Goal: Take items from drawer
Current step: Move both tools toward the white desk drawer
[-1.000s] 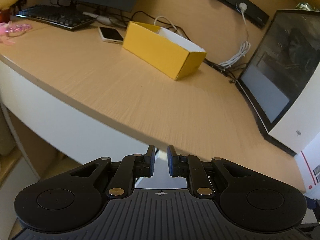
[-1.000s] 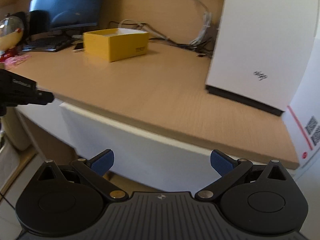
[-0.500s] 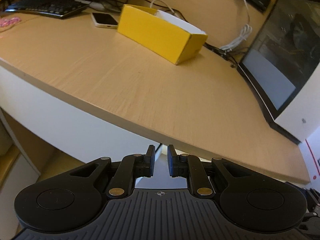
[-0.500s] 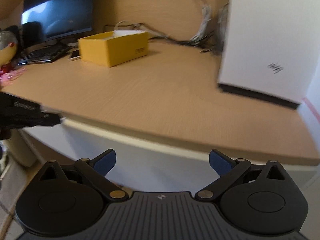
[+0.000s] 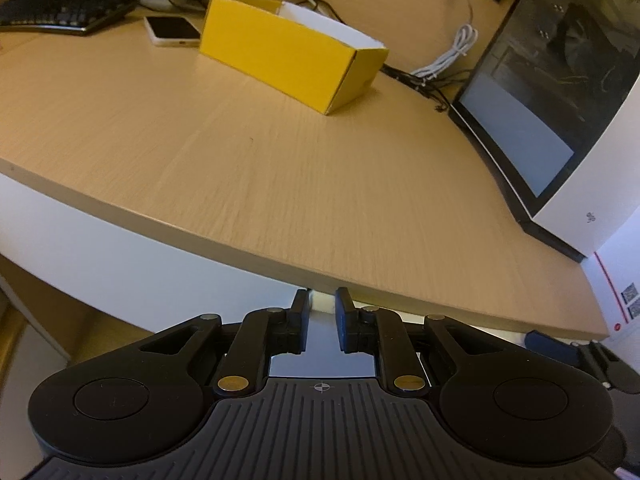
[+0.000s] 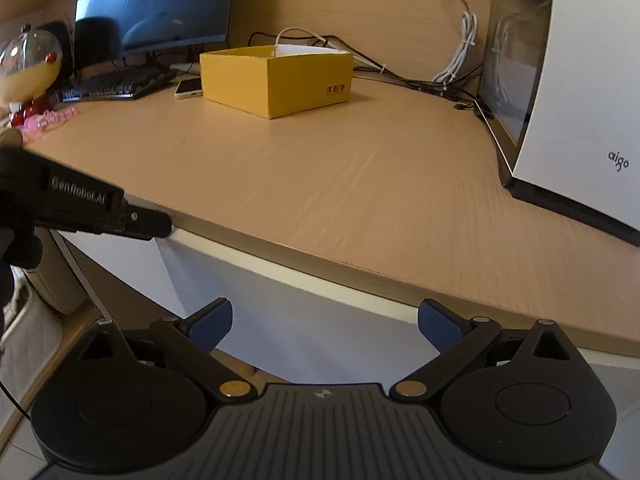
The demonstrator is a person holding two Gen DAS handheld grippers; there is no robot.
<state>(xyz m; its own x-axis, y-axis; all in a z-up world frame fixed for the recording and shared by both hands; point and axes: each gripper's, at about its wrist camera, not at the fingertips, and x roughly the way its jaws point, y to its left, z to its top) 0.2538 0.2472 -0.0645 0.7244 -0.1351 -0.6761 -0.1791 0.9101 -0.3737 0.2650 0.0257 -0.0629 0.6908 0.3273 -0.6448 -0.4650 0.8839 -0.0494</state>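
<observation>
**Desk:** What did the left gripper [image 5: 322, 300] do at the wooden desk [image 5: 280, 184]?

**Photographer:** It pointed downward at the desk's front lip, its black fingers [image 5: 299, 308] close together with a narrow gap and the jaws easing apart. A pale strip showed through the gap. Whether the pads touched anything could not be told.

**Desk:** And the drawer [image 6: 304, 304]?

**Photographer:** Its white front sat just under the desk edge, its inside hidden. From the right wrist view, the left tool's tip lay at that front's upper left corner.

**Desk:** The right gripper [image 6: 324, 320]?

**Photographer:** Spread wide (blue pads well apart) with nothing between them, aimed at the white front.

**Desk:** What was on top?

**Photographer:** An open yellow box [image 5: 276, 60] stood toward the back, with a phone [image 5: 172, 30] just beside it and a keyboard [image 5: 60, 16] beyond. A white computer case [image 6: 580, 80] stood at the right
</observation>
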